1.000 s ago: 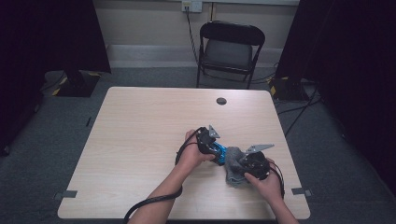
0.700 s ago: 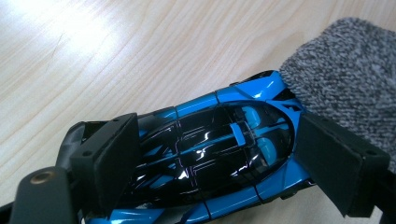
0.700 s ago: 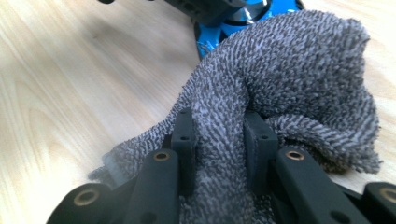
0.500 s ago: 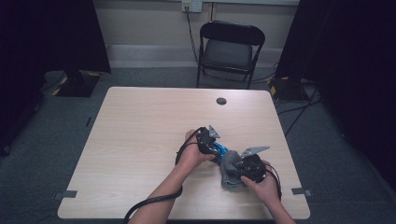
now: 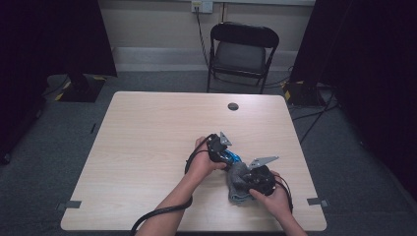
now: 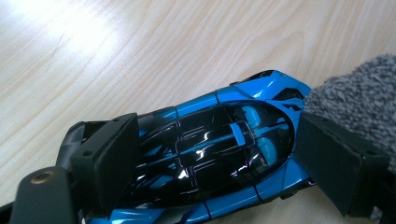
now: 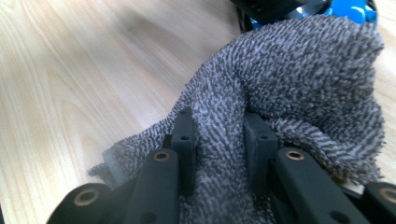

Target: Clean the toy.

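Left gripper view: left gripper clamps blue toy car across its sides, near table's front right corner. Right gripper pinches grey cloth, bunched against car's end. Best play: keep car pinned, wipe short strokes, cloth tight.

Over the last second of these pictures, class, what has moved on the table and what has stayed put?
The right hand-held gripper, shut on the grey cloth, has slid a little toward the near table edge, dragging the cloth along the blue toy car. The left hand-held gripper stayed in place, clamped on the car. The table and the chair are unchanged.
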A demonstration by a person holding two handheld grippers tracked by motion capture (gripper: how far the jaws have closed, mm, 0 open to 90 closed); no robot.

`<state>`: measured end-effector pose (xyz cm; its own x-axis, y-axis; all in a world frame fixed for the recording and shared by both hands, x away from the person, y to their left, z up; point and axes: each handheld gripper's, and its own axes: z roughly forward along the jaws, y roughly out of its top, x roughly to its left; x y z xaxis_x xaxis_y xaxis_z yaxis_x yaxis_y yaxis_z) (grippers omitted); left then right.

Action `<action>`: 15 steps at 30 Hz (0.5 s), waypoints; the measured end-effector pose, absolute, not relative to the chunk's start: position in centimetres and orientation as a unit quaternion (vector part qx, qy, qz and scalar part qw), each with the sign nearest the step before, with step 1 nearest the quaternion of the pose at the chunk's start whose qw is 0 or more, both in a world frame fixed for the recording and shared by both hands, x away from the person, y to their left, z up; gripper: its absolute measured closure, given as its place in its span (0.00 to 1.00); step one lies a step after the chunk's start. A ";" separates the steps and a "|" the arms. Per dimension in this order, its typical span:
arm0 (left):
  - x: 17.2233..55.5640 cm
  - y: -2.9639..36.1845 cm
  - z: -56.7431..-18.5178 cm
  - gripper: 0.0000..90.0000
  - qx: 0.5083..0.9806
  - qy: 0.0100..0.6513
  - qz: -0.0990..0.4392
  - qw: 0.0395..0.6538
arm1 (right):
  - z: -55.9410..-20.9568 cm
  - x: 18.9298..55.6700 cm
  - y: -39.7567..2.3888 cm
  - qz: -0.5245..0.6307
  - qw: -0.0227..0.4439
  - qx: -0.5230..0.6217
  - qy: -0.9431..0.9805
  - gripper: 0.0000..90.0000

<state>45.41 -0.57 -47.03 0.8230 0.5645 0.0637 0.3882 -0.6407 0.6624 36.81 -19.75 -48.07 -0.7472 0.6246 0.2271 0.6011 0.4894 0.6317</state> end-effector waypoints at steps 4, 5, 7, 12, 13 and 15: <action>45.4 -0.6 -47.0 0.16 0.896 0.266 0.133 0.330 | -48.2 36.7 -19.5 0.363 0.013 0.350 0.863 0.78; 45.4 -0.6 -47.0 0.16 0.895 0.267 0.133 0.331 | -48.1 36.6 -19.4 0.363 0.011 0.349 0.864 0.78; 45.4 -0.6 -47.0 0.16 0.895 0.266 0.134 0.331 | -48.2 36.5 -19.1 0.364 0.008 0.344 0.866 0.78; 45.4 -0.6 -47.1 0.16 0.894 0.267 0.134 0.334 | -48.0 36.0 -18.6 0.361 0.002 0.331 0.872 0.78; 45.4 -0.5 -47.1 0.16 0.894 0.267 0.134 0.334 | -47.9 35.9 -18.5 0.360 -0.003 0.326 0.874 0.78; 45.3 -0.6 -47.1 0.16 0.894 0.267 0.134 0.333 | -47.6 35.6 -18.4 0.357 -0.007 0.315 0.879 0.78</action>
